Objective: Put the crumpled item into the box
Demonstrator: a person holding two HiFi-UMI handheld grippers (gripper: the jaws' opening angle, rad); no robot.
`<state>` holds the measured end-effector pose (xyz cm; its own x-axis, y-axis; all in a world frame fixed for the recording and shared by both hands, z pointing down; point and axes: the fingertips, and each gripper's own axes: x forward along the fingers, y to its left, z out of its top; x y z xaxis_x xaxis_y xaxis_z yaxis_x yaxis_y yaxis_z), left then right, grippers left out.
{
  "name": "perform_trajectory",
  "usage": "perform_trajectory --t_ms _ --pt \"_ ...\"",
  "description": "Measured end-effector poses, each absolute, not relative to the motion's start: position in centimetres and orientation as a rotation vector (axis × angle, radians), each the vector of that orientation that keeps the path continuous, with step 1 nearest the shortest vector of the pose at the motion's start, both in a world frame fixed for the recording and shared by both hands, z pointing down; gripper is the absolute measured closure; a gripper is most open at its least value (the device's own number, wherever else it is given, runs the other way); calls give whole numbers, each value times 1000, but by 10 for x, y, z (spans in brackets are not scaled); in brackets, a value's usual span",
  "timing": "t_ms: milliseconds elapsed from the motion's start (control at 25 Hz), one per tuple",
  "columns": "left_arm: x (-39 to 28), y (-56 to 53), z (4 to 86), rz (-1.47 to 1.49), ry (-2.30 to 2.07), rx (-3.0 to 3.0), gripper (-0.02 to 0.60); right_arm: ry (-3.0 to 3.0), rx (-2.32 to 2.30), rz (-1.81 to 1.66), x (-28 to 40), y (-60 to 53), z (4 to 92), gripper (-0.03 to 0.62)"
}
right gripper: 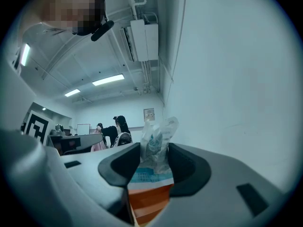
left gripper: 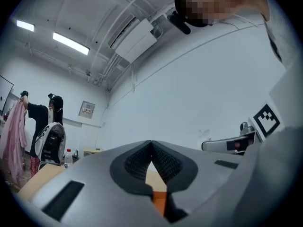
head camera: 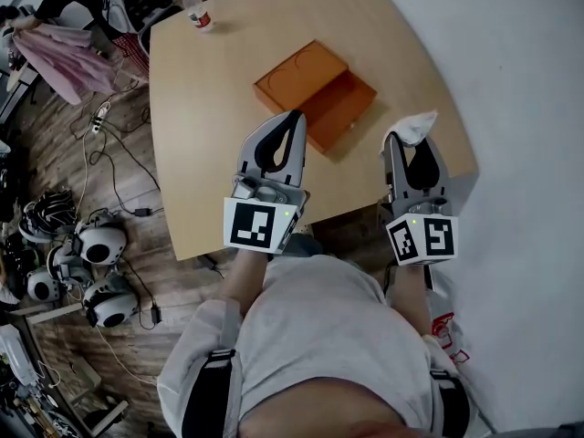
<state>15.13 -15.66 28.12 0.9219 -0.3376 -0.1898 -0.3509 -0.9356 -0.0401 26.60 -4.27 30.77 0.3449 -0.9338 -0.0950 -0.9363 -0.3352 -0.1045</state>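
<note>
An open orange box [head camera: 315, 92] lies on the round wooden table [head camera: 201, 135], its lid folded out beside it. My right gripper [head camera: 403, 138] is raised above the table's near right edge, to the right of the box. It is shut on a crumpled white packet [head camera: 415, 127]. In the right gripper view the packet [right gripper: 157, 138] sticks up between the dark pads [right gripper: 187, 167]. My left gripper [head camera: 294, 119] hangs over the box's near corner. Its jaws meet at the tips [left gripper: 151, 144] with nothing in them. An orange sliver [left gripper: 159, 198] shows below them.
A plastic bottle [head camera: 195, 9] stands at the table's far left edge. On the floor to the left lie cables [head camera: 109, 158] and several white headsets [head camera: 99, 243]. A white wall runs along the right. People stand far back in the room [left gripper: 51, 136].
</note>
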Motion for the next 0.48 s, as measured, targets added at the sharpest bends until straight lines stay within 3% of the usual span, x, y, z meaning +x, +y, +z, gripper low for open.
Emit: perform_trajectory --t_ms 480 --pt "153 -202 290 283 555 -3032 568 1768 -2456 18 266 -95 313 418"
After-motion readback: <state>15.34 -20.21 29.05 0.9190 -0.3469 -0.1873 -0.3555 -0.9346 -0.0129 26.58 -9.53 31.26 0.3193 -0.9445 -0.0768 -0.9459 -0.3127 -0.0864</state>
